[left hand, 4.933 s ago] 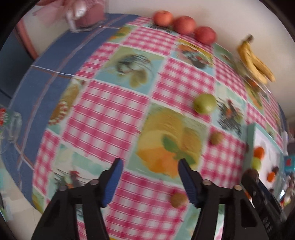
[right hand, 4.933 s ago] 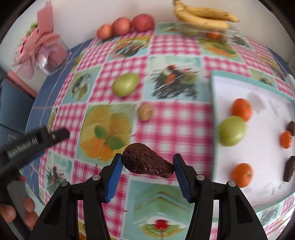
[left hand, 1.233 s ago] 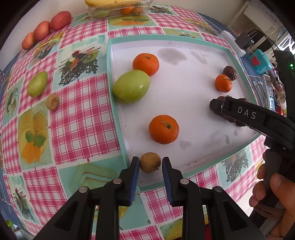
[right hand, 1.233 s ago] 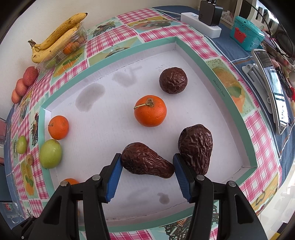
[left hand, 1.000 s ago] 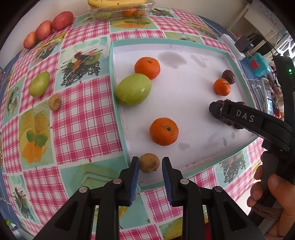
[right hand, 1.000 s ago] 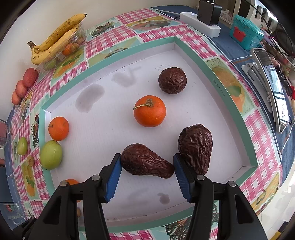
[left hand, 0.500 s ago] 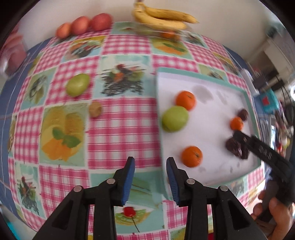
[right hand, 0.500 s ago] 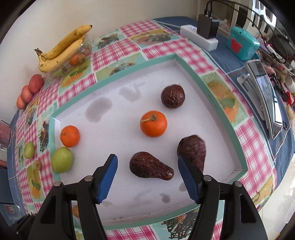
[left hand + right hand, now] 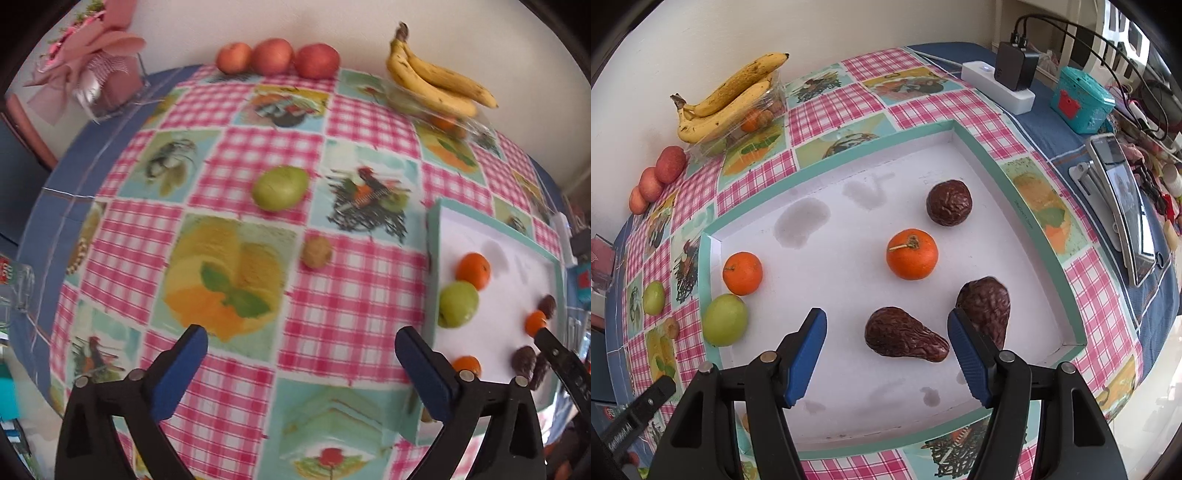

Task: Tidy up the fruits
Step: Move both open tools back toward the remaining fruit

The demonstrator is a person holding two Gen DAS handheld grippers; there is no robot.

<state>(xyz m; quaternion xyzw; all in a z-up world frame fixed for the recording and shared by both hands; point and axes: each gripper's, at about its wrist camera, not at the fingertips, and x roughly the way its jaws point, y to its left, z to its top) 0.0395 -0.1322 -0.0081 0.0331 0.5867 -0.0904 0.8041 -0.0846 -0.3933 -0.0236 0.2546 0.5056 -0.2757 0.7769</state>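
Tray [image 9: 1027, 184]: shallow, white floor, teal rim, lying on the checked cloth [image 9: 354, 280] toward the counter's right edge. Contents, right wrist view: three oranges, one near the middle [image 9: 911, 258], one by the left rim [image 9: 742, 272], and one at the front-left corner seen only in the left wrist view [image 9: 467, 365]; one green fruit [image 9: 724, 319] touching the left-rim orange; three dark wrinkled fruits, one round [image 9: 948, 202] toward the back, one pear-shaped lying on its side [image 9: 905, 338], one upright just beside it [image 9: 988, 302].

Clear plastic box [image 9: 753, 118] at the counter's back edge: holds small orange and green fruit, count unclear; two bananas [image 9: 727, 96] rest on top.

Loose on the cloth: one green fruit [image 9: 280, 187], one small brown fruit [image 9: 316, 252], three red apples [image 9: 277, 56] in a row along the back edge.

Left hand-held gripper [image 9: 301, 365]: jaws have just been opening, now spread wide over bare cloth, nothing between them.

Right hand-held gripper [image 9: 886, 350]: jaws apart, having just been opening, the lying dark fruit between them, pads clear of it.
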